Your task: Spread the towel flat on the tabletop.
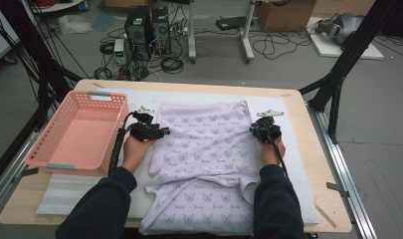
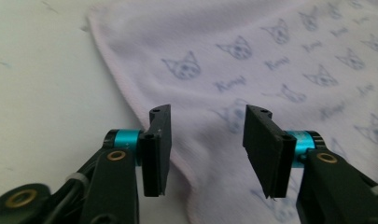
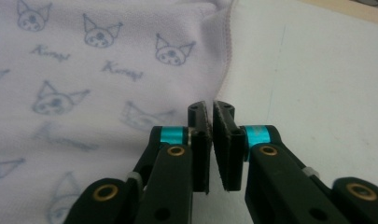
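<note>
A pale lilac cloth (image 1: pixel 204 144) printed with cat faces lies crumpled across the white mat (image 1: pixel 299 169). My left gripper (image 1: pixel 164 132) sits at the cloth's left edge. In the left gripper view the cloth (image 2: pixel 270 60) runs under my left gripper (image 2: pixel 207 140), whose jaws stand open with nothing pressed between them. My right gripper (image 1: pixel 252 128) is at the cloth's right edge near the far corner. In the right gripper view my right gripper (image 3: pixel 211 140) is shut, its pads pinching the hem of the cloth (image 3: pixel 84 70).
A pink plastic basket (image 1: pixel 41 139) stands on the left side of the wooden table (image 1: pixel 321 164). A person's dark-sleeved forearms come in from the bottom. Black frame posts rise at both sides, and cables and computer boxes lie on the floor beyond.
</note>
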### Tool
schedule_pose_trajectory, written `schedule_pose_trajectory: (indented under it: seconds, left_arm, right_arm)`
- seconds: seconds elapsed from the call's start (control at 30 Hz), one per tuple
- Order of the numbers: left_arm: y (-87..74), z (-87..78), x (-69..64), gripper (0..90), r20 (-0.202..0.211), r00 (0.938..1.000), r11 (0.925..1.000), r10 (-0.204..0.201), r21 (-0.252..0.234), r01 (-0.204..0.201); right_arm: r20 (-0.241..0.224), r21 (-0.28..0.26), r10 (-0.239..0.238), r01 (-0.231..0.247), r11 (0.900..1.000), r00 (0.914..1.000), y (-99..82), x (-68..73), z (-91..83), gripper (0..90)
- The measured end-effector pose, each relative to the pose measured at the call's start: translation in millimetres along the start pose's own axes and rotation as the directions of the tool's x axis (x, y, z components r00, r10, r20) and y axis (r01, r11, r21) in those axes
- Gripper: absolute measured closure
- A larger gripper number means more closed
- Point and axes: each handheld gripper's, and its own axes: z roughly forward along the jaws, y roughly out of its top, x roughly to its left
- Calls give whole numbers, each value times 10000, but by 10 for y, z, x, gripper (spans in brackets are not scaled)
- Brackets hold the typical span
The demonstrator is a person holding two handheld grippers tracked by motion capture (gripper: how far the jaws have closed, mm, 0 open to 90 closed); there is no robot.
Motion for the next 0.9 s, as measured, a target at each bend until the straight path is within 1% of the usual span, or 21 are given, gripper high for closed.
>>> schedule_pose_trajectory:
  seconds: [0.07,0.1,0.17,0.2,0.23,0.27,0.3,0.33,0.37,0.4,0.43,0.47,0.53,0.6,0.63,0.67,0.7,0.77,0.83,0.87,0.9]
  left_arm:
    - [-65,-4,-35,482,93,9999,9998,85,186,-86]
    - [-96,-7,-56,455,103,9999,9999,80,135,-81]
    - [-173,-15,-102,447,42,9991,9989,431,168,-432]
    - [-186,-27,-135,444,-109,9948,9944,1010,315,-1006]
    - [-189,-30,-172,467,-303,9879,9875,1519,472,-1504]
    - [-190,-36,-193,531,-408,9810,9807,1896,559,-1872]
    - [-190,-38,-200,668,-575,9754,9763,2128,536,-2098]
    - [-178,-34,-164,799,-526,9798,9804,1930,500,-1904]
    - [-169,-32,-132,833,-471,9838,9842,1729,472,-1707]
    - [-160,-24,-100,840,-673,9856,9877,1551,311,-1533]
    - [-152,-19,-56,845,-960,9842,9888,1489,185,-1478]
    - [-144,-16,-5,847,-1233,9840,9916,1288,37,-1293]
    - [-118,1,102,850,-1610,9839,9960,775,-305,-835]
    - [-85,10,183,850,-1923,9803,9962,451,-650,-585]
    - [-64,16,224,850,-1985,9797,9962,294,-740,-449]
    - [-50,26,263,850,-1985,9801,9944,87,-1016,-294]
    - [-49,30,284,850,-2030,9792,9929,-4,-1163,-237]
    - [-63,62,305,850,-2018,9794,9939,-53,-1086,-170]
    - [-59,68,299,850,-2020,9794,9932,-77,-1155,-160]
    - [-58,68,301,850,-2000,9798,9930,-78,-1167,-160]
    - [-58,67,303,850,-1986,9800,9932,-86,-1155,-147]
  right_arm:
    - [-218,-187,-37,33,9998,9998,-1,3,-58,762]
    - [-570,-315,76,-94,9995,9983,-3,-3,-104,724]
    - [-1006,-381,11,-50,9993,9949,-8,-9,-178,685]
    - [-1048,-502,-37,-16,9987,9945,-16,-2,-232,667]
    - [-1217,-624,-40,-37,9980,9926,-28,1,-285,644]
    - [-1418,-496,-68,-3,9988,9899,-30,4,-332,616]
    - [-1545,-517,-166,87,9986,9879,-36,12,-376,596]
    - [-1652,-510,-235,153,9986,9860,-37,26,-426,581]
    - [-1796,-591,-322,219,9980,9832,-42,51,-492,571]
    - [-1809,-790,-486,348,9963,9823,-50,71,-530,562]
    - [-1778,-917,-644,486,9946,9819,-62,103,-582,552]
    - [-1835,-942,-768,602,9937,9800,-80,125,-621,541]
    - [-2138,-938,-845,657,9934,9732,-133,150,-670,524]
    - [-2493,-768,-872,701,9946,9645,-203,179,-691,483]
    - [-2746,-640,-772,619,9960,9585,-246,206,-688,474]
    - [-2886,-484,-793,682,9965,9542,-289,238,-674,471]
    - [-2964,-238,-958,929,9954,9502,-339,286,-632,469]
    - [-3154,157,-962,1066,9942,9441,-405,346,-541,479]
    - [-3112,99,-928,1008,9949,9458,-426,371,-503,540]
    - [-3148,84,-978,1058,9944,9441,-414,357,-496,667]
    - [-2932,19,-1301,1367,9906,9472,-396,344,-500,842]
